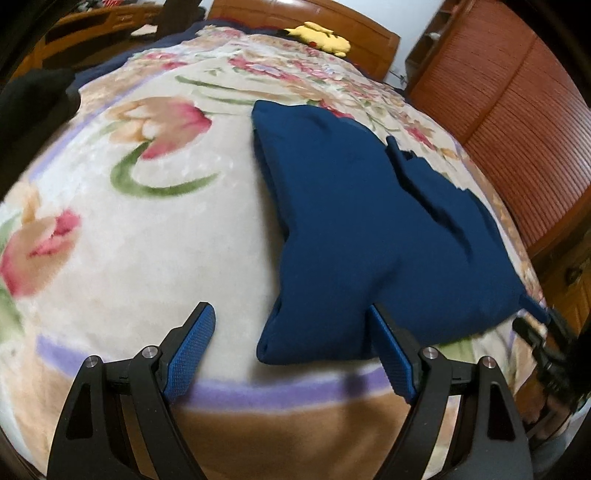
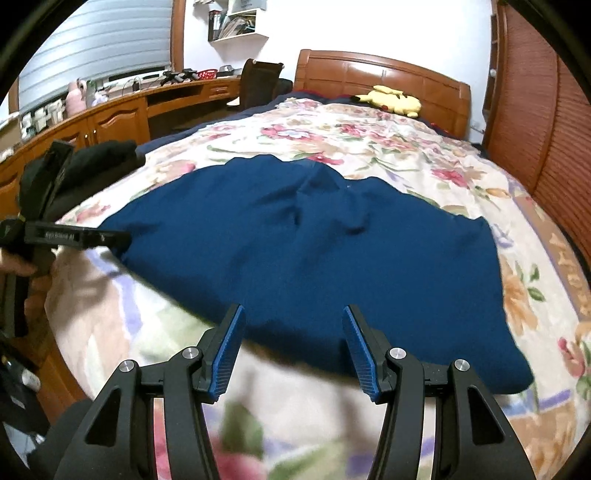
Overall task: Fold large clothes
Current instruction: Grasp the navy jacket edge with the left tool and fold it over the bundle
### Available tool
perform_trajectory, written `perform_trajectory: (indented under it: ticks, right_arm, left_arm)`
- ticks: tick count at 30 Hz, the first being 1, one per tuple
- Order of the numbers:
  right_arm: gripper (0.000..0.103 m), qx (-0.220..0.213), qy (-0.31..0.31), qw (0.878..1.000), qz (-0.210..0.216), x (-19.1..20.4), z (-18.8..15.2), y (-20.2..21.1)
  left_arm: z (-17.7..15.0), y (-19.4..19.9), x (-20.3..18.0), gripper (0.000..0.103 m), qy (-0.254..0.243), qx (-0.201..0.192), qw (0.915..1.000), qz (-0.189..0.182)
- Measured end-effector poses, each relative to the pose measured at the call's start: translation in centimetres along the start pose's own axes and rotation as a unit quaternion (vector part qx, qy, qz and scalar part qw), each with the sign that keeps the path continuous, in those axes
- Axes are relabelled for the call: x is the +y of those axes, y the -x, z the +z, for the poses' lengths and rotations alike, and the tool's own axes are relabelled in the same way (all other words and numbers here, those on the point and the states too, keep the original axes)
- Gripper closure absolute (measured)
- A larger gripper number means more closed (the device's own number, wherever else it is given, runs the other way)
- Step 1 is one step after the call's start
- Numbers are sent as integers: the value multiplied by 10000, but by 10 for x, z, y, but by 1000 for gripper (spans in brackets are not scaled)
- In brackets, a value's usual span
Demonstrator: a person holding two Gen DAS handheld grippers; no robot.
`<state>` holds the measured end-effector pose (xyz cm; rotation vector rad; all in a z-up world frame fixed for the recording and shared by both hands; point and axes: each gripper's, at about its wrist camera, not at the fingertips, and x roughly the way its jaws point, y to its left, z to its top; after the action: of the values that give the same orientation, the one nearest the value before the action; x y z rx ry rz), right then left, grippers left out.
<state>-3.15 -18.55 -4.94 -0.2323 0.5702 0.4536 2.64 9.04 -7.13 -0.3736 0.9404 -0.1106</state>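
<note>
blue garment (image 2: 306, 258) folded on floral blanket (image 1: 147, 240); left gripper (image 1: 291, 332) and right gripper (image 2: 293, 332) jaws apart, empty.

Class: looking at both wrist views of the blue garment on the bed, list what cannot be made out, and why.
- Blue garment, both views: its type; folded layers hide its shape.
- Right gripper, left wrist view: cut off at the picture's edge and blurred.
- Dark clothing, right wrist view: partly behind the left gripper.
- Shelf items: too small.
</note>
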Motion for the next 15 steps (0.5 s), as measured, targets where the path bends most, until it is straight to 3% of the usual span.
perform_trajectory:
  ticks: [8,10,12,15]
  right_arm:
    - [46,-227,-460,9987,-6,-20,1,17]
    - [46,-212,-425,9988,-81,-22,3,15]
    - [46,-209,-493,9986,-41,-23,3,14]
    - [46,-218,-459,9987,-6,-20,3,17]
  left_arm:
    - [9,-2,-9,39,193,141,9997,-97]
    - [10,-4,-12,54,183,185,9995,-179]
    - [13,-3,-20,77,100,198,9995,-239]
    - [21,9,-33,84,-39,43,9997,-219]
